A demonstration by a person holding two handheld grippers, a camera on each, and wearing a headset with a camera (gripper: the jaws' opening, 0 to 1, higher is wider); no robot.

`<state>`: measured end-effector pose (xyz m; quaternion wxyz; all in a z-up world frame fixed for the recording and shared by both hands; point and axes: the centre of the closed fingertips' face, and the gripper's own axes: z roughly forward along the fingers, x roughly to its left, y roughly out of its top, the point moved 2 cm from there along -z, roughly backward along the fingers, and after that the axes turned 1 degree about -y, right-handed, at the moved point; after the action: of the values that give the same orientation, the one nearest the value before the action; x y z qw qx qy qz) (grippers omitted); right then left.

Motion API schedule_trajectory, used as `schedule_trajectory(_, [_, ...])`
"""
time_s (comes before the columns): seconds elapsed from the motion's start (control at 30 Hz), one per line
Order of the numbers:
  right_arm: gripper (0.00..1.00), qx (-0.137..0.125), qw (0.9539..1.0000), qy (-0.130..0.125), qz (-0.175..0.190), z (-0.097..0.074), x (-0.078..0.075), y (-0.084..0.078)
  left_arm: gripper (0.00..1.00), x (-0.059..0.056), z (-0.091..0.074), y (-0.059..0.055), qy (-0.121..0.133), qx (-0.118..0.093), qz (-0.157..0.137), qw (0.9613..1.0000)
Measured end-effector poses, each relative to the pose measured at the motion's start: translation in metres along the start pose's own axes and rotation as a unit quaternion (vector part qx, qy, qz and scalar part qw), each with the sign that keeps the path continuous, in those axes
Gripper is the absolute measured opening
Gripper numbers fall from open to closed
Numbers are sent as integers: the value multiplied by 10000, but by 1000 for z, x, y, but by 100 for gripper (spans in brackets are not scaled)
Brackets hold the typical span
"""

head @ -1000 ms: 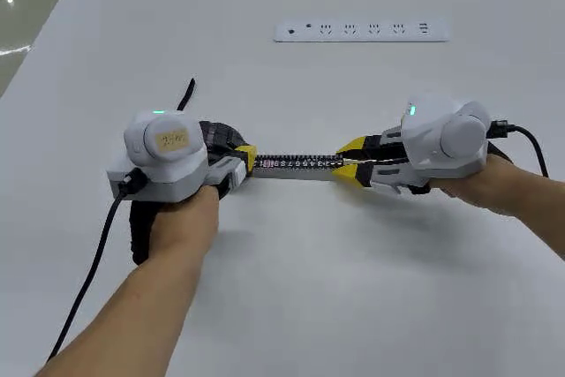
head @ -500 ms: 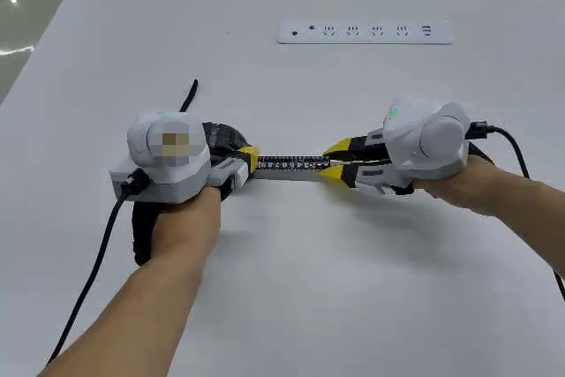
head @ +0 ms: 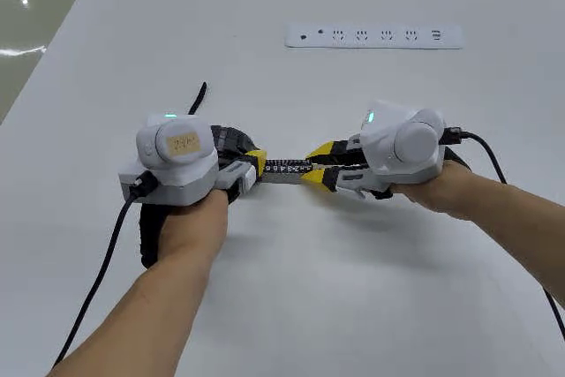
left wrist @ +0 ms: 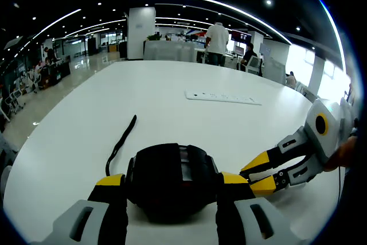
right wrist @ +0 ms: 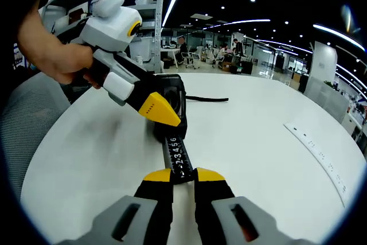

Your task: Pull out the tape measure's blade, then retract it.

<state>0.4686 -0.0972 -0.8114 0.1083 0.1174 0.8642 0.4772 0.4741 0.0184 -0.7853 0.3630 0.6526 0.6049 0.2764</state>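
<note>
**Short stretch of blade held between the two grippers**

The left gripper has its yellow-tipped jaws closed against the two sides of the black, rounded plastic tape measure case. The case sits on the white table.

A short stretch of the dark blade printed with pale numbers runs out of the case on the side towards the right gripper. The digits 2 to 6 read clearly in the right gripper view. The right gripper's jaws are pinched together on the end of the blade farthest from the case, parted only by the blade itself.

In the head view the two pairs of yellow tips are near each other, and only the bared blade lies between them, in line with the case.

A thin black strap trails across the table from the case, on the side away from the person. Beyond the case, and well apart from it, lies a long white power strip.
</note>
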Motion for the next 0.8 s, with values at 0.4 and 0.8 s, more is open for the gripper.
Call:
schedule_trajectory(0.4, [12,-13,10000,39,-65,23,3,13,59,1,1,1,-9,6,-48,10000])
schedule_trajectory(0.8, [12,-4,10000,59,-42,39,8,20,59,1,0,0,-8,4,-79,10000])
